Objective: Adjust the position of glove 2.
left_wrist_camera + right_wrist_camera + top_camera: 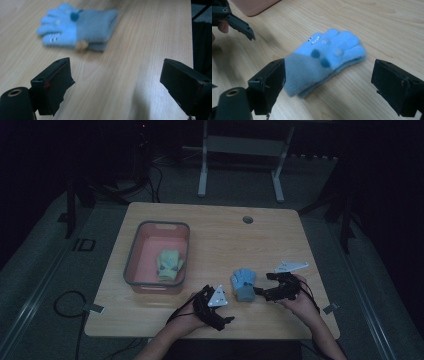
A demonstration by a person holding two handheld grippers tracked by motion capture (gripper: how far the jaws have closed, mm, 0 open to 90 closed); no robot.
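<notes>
While both your grippers, left gripper [216, 306] and right gripper [266, 285], gape empty, the blue gloves [244, 283] lie free; next, grip them for the pink tub [131, 265].

Dim, underexposed high view (gripper views brighter, slightly blurred)

a dim lab: lone wooden table [210, 225], floor cables [65, 302], metal stand [240, 150].
</notes>
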